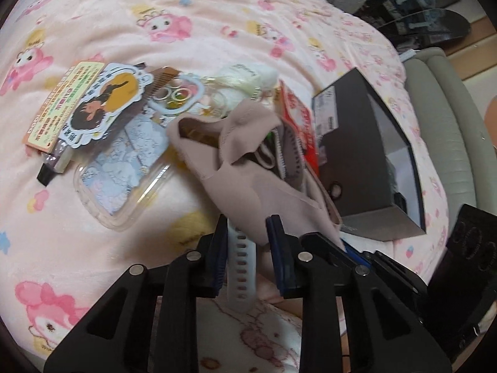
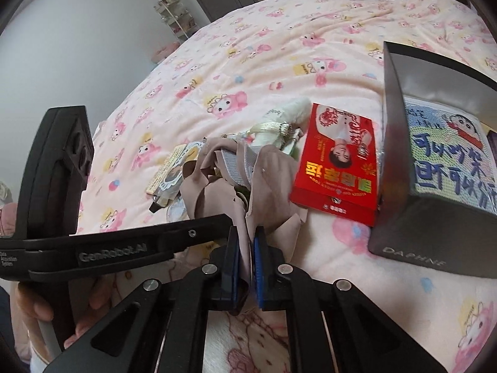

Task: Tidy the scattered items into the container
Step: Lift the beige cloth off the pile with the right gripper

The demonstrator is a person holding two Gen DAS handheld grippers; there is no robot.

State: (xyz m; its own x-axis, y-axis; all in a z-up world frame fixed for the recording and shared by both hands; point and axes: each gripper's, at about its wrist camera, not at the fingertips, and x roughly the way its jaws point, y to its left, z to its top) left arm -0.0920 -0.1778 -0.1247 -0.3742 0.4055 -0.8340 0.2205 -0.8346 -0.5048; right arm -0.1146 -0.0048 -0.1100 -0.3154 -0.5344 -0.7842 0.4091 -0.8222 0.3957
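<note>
Two grippers are showing, the left gripper (image 1: 247, 239) and the right gripper (image 2: 247, 242), each one having two blue-padded fingers. One dark box (image 1: 369, 155) is sitting open on the right, holding one printed card (image 2: 450, 161). One red packet (image 2: 337, 163) is lying just left of it. One beige cloth (image 1: 248, 155) is lying crumpled in the middle. One white perforated strap (image 1: 240, 264) is lying near. One clear plastic case (image 1: 121, 180), one comb (image 1: 163, 77), one cartoon sticker card (image 1: 102, 105) and one yellow label packet (image 1: 59, 102) are lying left. One white fluffy item (image 1: 248, 74) is lying far. One blanket (image 1: 217, 15) is lying underneath
</note>
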